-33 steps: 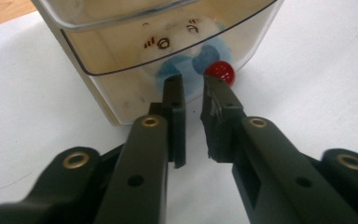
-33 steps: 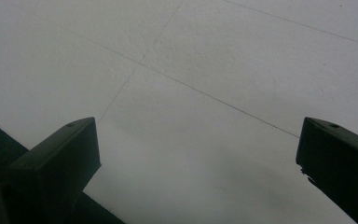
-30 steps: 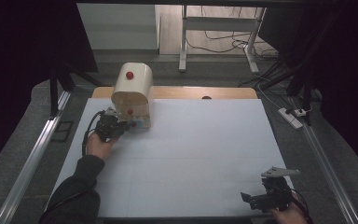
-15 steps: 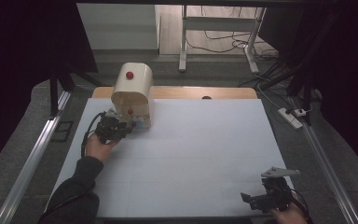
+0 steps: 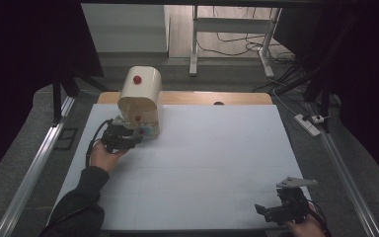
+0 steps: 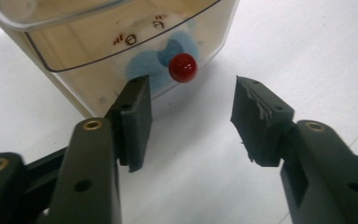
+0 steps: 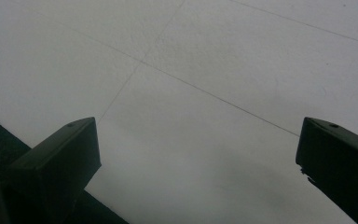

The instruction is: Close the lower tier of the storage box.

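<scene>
A cream box (image 5: 140,96) with a rounded lid stands at the table's far left, with one red knob (image 5: 137,79) on top. A second red knob (image 6: 182,67) sits on its clear front door (image 6: 98,42), and something blue (image 6: 144,67) shows behind the door. My left gripper (image 5: 123,137) is at the box's front. Its jaws have just been opening and stand open (image 6: 192,88) with nothing between them, the door knob just beyond the gap. My right gripper (image 5: 271,210) rests near the front right edge, open (image 7: 196,140) over bare white table.
A white sheet (image 5: 202,158) covers the table, with a strip of wood (image 5: 202,98) showing at the far edge. Metal rails (image 5: 34,168) run along both sides. A power strip (image 5: 308,124) and cables lie on the floor at the right.
</scene>
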Tool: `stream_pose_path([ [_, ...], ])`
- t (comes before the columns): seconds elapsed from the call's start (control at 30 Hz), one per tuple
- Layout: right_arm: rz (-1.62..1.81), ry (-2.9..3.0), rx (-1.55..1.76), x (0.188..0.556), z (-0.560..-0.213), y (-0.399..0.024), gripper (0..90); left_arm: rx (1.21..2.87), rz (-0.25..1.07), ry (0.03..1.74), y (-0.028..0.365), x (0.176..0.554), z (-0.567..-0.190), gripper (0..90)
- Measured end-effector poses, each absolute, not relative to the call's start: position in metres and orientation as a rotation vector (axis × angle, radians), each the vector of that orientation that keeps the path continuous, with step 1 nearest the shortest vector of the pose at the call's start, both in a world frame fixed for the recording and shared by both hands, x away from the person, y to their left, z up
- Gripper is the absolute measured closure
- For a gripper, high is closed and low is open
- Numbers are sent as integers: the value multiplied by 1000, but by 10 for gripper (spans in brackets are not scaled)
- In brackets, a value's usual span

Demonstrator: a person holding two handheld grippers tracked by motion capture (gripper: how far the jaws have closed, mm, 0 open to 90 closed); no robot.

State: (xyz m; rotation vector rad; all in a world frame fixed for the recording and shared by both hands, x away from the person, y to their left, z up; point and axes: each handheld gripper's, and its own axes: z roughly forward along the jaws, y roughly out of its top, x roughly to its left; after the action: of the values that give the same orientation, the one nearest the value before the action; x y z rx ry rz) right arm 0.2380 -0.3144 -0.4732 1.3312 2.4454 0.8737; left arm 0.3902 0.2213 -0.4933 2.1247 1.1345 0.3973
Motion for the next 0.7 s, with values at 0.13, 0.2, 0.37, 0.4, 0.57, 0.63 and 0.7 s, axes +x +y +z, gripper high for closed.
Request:
stream_pose_path([
  [0.13, 873, 2448, 1330, 238, -473, -314, 0, 2117, 384, 1134, 220, 390, -493, 396],
  [0.2, 873, 2449, 1329, 238, -473, -314, 0, 2114, 372, 1136, 220, 390, -494, 369],
  [0.37, 873, 2450, 1326, 238, -473, -314, 0, 2118, 356, 1154, 218, 391, -495, 284],
  [0.4, 873, 2450, 1326, 238, -473, -314, 0, 2115, 348, 1157, 218, 391, -495, 267],
  [0.57, 872, 2454, 1326, 238, -473, -314, 0, 2105, 333, 1158, 218, 390, -494, 175],
  [0.63, 871, 2453, 1325, 238, -473, -314, 0, 2101, 330, 1154, 218, 388, -493, 152],
  [0.7, 871, 2454, 1325, 238, -473, -314, 0, 2094, 319, 1150, 219, 387, -492, 134],
])
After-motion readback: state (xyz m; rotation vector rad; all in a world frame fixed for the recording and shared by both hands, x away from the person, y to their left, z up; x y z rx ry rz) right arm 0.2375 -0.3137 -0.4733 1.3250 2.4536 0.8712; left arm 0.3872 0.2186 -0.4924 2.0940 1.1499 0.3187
